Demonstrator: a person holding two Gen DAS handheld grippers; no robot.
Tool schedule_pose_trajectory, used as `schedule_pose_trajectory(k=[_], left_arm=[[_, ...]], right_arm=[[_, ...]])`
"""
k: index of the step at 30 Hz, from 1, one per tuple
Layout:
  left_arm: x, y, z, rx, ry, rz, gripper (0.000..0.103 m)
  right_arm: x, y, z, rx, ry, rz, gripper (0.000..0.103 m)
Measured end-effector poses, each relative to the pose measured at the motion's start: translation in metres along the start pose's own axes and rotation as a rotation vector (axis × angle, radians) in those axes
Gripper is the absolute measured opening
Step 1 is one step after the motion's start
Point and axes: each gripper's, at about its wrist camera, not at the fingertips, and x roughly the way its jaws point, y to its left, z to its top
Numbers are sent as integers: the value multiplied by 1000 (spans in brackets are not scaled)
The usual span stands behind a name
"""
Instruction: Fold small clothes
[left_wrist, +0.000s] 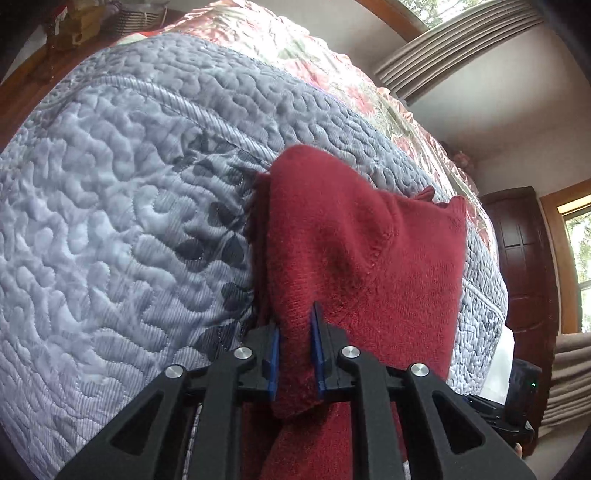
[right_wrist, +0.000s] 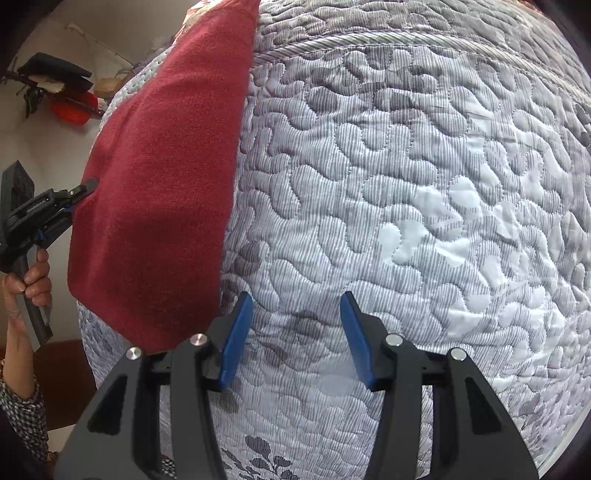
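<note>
My left tongs (left_wrist: 295, 343) are pinched tight on a fold of the red knit garment (left_wrist: 354, 258), blue pads (left_wrist: 274, 354) pressing the wool from both sides. The garment lies on the grey quilted bedspread (left_wrist: 122, 206), near its edge, doubled over on itself. My right tongs (right_wrist: 296, 339) hang wide apart, nothing between them, over bare bedspread just beside the garment. From the right wrist I see my left hand (right_wrist: 31, 277) gripping the other handle at the garment's edge.
</note>
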Motion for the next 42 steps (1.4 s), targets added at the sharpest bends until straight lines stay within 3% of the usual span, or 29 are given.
schedule_pose_trajectory(k=[4, 6, 8, 11, 15, 16, 17, 20, 23, 27, 32, 35, 36, 39, 42], left_arm=[[-14, -9, -1, 18, 4, 8, 26], [-28, -11, -12, 44, 3, 15, 44], [-40, -13, -24, 61, 9, 17, 54], [-45, -15, -47, 97, 46, 32, 61], [-31, -7, -75, 95, 115, 52, 58], [-25, -5, -80, 91, 130, 78, 54], [-18, -1, -83, 87, 141, 88, 45], [-9, 6, -85, 60, 142, 90, 37], [-14, 1, -84, 62, 130, 74, 30], [-25, -1, -86, 105, 130, 68, 25], [-7, 2, -95, 146, 151, 116, 26], [-3, 3, -96, 151, 152, 121, 27], [-4, 2, -96, 158, 155, 121, 31], [-14, -6, -87, 165, 157, 111, 44], [-34, -6, -67, 130, 118, 53, 52]], right_arm=[[-9, 12, -4, -15, -19, 8, 52], [-14, 20, -8, -26, -28, 29, 54], [-14, 30, -13, -37, -22, 69, 60], [-4, 47, -21, -51, 12, 124, 62], [23, 52, -25, -23, 71, 125, 63], [29, 48, -26, 0, 84, 156, 55], [33, 47, -26, 14, 96, 205, 36], [28, 51, -26, 2, 95, 241, 21], [1, 54, -31, -42, 56, 237, 16], [-21, 55, -40, -79, 26, 192, 14], [16, 51, -47, -94, 84, 75, 15], [22, 50, -44, -89, 86, 64, 19], [21, 49, -43, -86, 89, 72, 20], [9, 41, -33, -93, 82, 88, 38], [-20, 35, -16, -108, 15, 106, 41]])
